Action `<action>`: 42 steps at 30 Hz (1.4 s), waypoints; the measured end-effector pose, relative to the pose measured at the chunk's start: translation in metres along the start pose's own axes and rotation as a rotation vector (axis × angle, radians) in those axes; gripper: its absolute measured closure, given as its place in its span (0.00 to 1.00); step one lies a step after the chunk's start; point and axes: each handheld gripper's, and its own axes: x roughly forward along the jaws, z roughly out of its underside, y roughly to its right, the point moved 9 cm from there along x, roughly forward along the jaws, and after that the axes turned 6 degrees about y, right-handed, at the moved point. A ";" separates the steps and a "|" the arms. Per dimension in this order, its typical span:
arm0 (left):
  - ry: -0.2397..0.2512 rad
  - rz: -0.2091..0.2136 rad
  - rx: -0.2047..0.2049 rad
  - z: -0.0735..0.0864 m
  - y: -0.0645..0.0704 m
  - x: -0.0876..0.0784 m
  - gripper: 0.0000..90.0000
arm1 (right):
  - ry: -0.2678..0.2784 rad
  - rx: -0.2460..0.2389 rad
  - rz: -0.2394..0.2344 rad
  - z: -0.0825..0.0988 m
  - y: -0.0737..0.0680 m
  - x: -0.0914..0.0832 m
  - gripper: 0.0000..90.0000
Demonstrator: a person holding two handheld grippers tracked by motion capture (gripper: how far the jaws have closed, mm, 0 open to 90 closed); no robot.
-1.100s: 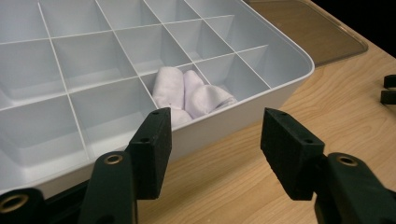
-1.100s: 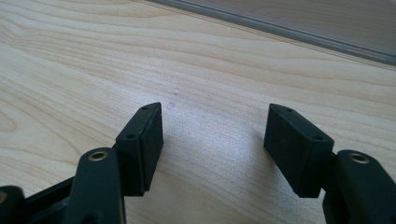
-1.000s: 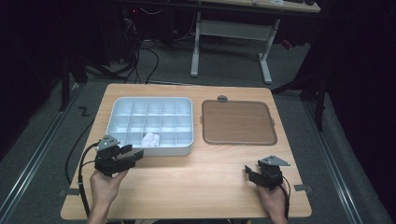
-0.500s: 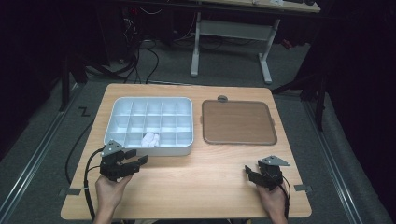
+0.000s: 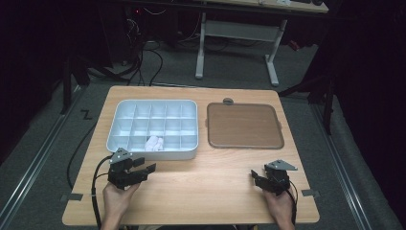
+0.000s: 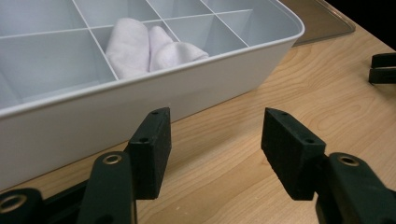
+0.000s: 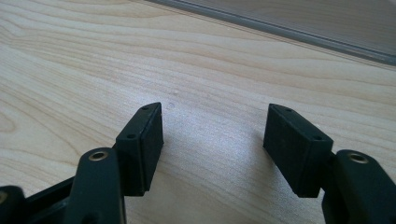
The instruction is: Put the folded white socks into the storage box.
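A white compartment tray (image 5: pixel 125 109) stands on the left half of the wooden table. A rolled white cloth (image 5: pixel 154 143) lies in one of its front compartments (image 6: pixel 140 46). My left gripper (image 5: pixel 148 168) sits just in front of the tray's near wall (image 6: pixel 140 100), low over the wood. It is open (image 6: pixel 217 135) with nothing between its fingers. My right gripper (image 5: pixel 255 177) rests near the front right of the table, also open and empty (image 7: pixel 215 135). It points toward the brown tray's near edge (image 7: pixel 327 21).
A flat brown tray (image 5: pixel 244 125) lies to the right of the white one, with a small grey knob (image 5: pixel 228 101) behind it. Bare wood runs between my two grippers. In the left gripper view the right gripper's jaws (image 6: pixel 383 67) appear at the far right edge.
My left gripper has sunk and drawn back a little from the tray toward the table's near edge. The right gripper has stayed put.
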 end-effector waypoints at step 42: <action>-0.108 -0.014 0.081 0.060 0.002 0.022 0.45 | 0.000 -0.002 0.000 0.000 0.000 0.000 0.43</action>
